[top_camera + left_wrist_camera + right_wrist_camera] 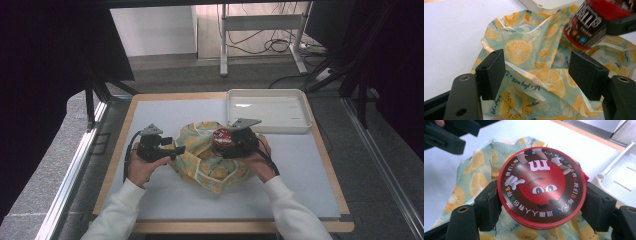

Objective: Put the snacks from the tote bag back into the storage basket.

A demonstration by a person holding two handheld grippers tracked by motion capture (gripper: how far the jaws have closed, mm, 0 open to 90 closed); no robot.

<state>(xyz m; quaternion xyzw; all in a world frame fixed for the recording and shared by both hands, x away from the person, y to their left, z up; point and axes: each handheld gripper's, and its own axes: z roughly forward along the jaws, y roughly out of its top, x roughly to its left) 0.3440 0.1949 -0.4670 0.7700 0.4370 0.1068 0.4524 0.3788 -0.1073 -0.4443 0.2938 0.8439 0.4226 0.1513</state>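
A cloth bag (210, 162) printed with lemon and kiwi slices lies crumpled in the middle of the white mat. My right gripper (226, 142) is shut on a round candy tin (222, 136) with a red cartoon lid (541, 187). Its two pads press the tin's sides and hold it just above the bag (474, 180). My left gripper (176, 150) is at the bag's left edge. Its jaws stand wide apart over the folded rim of the bag (534, 57), and the pads (494, 67) do not press on the cloth. The tin (589, 22) hangs at the upper right of the left gripper view.
A shallow white tray (267, 92) stands at the back right of the mat (165, 200), close behind the tin. The table's wooden edge (122, 135) frames the mat. Bare mat lies in front of the bag and to its left.
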